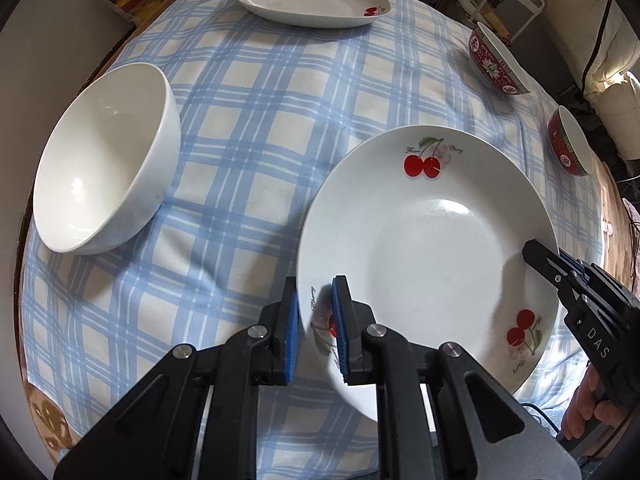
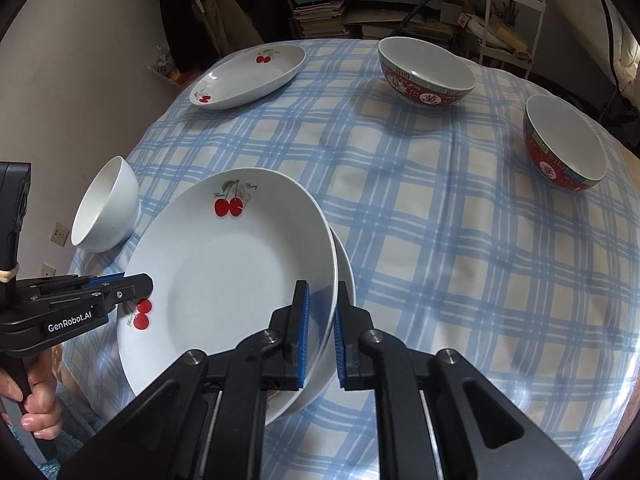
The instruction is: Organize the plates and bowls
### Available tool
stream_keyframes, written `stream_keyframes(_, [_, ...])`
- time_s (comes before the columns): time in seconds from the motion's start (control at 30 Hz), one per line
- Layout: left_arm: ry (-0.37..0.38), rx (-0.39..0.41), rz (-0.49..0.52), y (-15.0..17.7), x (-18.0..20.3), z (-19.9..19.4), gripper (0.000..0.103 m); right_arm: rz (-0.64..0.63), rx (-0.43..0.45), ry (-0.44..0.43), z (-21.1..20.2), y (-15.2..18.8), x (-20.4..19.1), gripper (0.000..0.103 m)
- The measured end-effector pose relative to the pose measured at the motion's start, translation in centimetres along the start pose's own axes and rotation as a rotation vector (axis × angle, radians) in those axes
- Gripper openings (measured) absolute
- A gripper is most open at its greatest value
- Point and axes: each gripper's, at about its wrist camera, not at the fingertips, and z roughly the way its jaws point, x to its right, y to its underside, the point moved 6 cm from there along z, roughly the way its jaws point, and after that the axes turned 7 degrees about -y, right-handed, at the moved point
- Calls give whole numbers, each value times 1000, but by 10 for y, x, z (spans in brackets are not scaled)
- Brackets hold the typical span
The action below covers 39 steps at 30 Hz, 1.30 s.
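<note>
A: Both tongs are clamped on the cherry plate [image 2: 224, 264], left gripper [image 1: 316, 336] on one rim, right gripper [image 2: 322, 334] opposite, right over a second plate [image 2: 347, 276] on the checked cloth [image 2: 440, 240].

B: Keep it level and centred, I'd say, and release both sides together.

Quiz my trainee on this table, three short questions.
1. How many bowls stand on the cloth? A two, B three, C four.
2. True or false: the left tongs and right tongs grip opposite rims of one plate.
3. Fill in: the bowl nearest that plate is ___.
Key: 1 B, one white bowl and two red bowls; 2 true; 3 white.
</note>
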Motion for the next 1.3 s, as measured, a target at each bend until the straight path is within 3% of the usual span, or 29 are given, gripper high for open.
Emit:
stream_keyframes(0.4, [-71,-6,35,-1,13,17,19,-19,-11,51,11,2,3,15])
stream_keyframes(0.67, [-52,-35,9,-3,9,21,19,-46,-7,84,10,2,-1,15])
stream_keyframes(1.3, [-106,-29,36,-2,16,23,20,-77,-7,175,15,2,-5,20])
